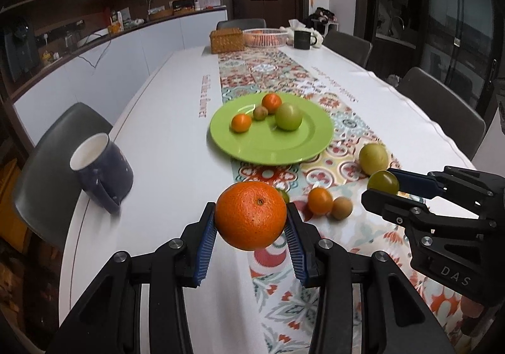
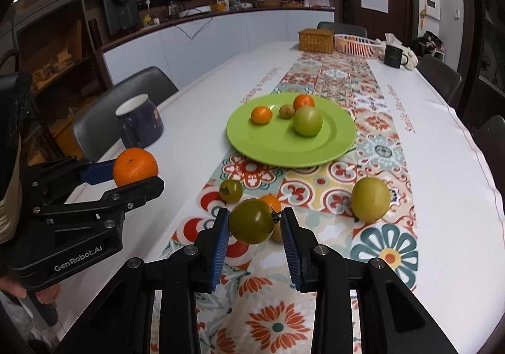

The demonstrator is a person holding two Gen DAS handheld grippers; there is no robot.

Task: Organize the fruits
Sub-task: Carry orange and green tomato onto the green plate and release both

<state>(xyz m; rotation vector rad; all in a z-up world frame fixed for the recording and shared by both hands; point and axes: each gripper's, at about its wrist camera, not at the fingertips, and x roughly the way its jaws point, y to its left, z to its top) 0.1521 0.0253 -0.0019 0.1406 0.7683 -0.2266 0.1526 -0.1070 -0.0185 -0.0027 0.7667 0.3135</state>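
Note:
My left gripper [image 1: 251, 221] is shut on a large orange [image 1: 251, 215] and holds it above the table; it also shows in the right wrist view [image 2: 135, 166]. My right gripper [image 2: 255, 224] is shut on a green tomato [image 2: 251, 221], also seen in the left wrist view [image 1: 383, 182]. A green plate [image 1: 303, 145] ahead holds two small oranges, a kiwi and a green tomato [image 1: 288, 117]. On the runner lie a yellow-green pear [image 2: 370, 199], a small green tomato [image 2: 231, 190], a small orange [image 1: 320, 201] and a kiwi [image 1: 342, 207].
A dark blue mug [image 1: 102, 171] stands at the left near the table edge. At the far end are a wicker box [image 1: 227, 39], a pink basket [image 1: 265, 36] and a black mug [image 1: 302, 39]. Chairs surround the table.

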